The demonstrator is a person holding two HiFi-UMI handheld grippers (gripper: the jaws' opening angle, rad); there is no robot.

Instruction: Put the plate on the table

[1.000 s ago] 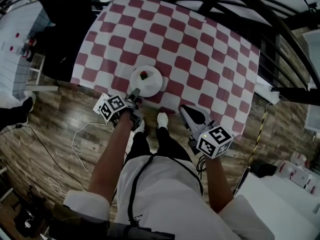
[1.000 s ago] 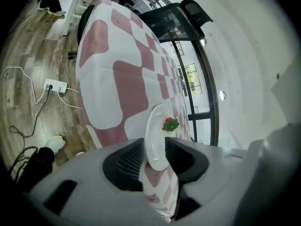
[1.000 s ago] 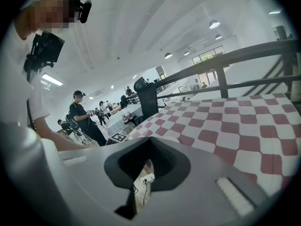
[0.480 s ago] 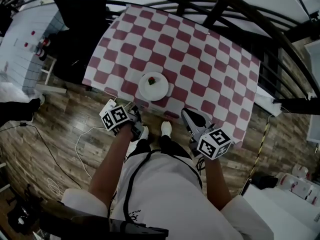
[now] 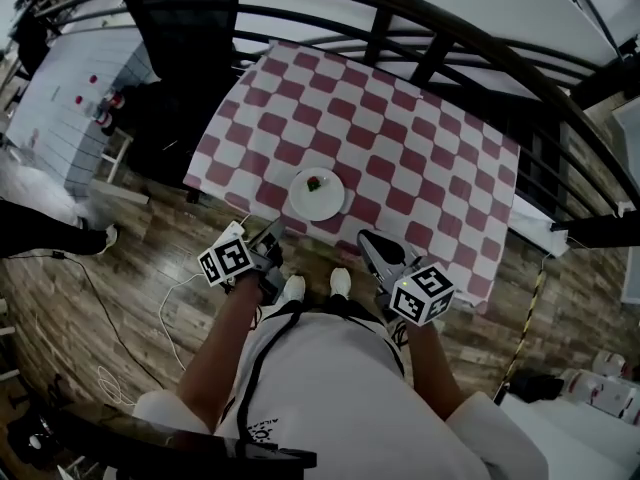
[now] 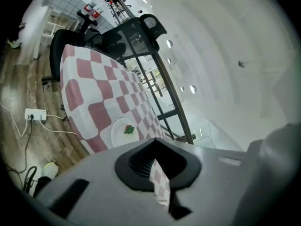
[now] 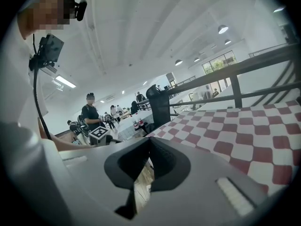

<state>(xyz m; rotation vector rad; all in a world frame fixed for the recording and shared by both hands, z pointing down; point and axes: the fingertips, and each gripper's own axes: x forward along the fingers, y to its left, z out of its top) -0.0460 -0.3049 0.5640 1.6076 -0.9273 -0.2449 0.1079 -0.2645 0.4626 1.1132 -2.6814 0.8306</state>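
The white plate (image 5: pixel 317 194) sits on the desk (image 5: pixel 420 158), on its checked cloth (image 5: pixel 300 108). It is just ahead of the left fingers (image 5: pixel 269 235) and ahead and to the left of the right fingers (image 5: pixel 368 243), touching neither. The left fingers have just closed, and now both pairs are closed with nothing between them.

The task looks done. If the plate had to be lifted again, it would probably be stiff, smooth and breakable, light enough for one pair but slippery at the edge. The best hold is the rim nearest the left fingers, one finger over it and one under, pinched firmly. It should be kept level, since a small red and green morsel (image 5: pixel 314 183) rests loose on it and could slide off.
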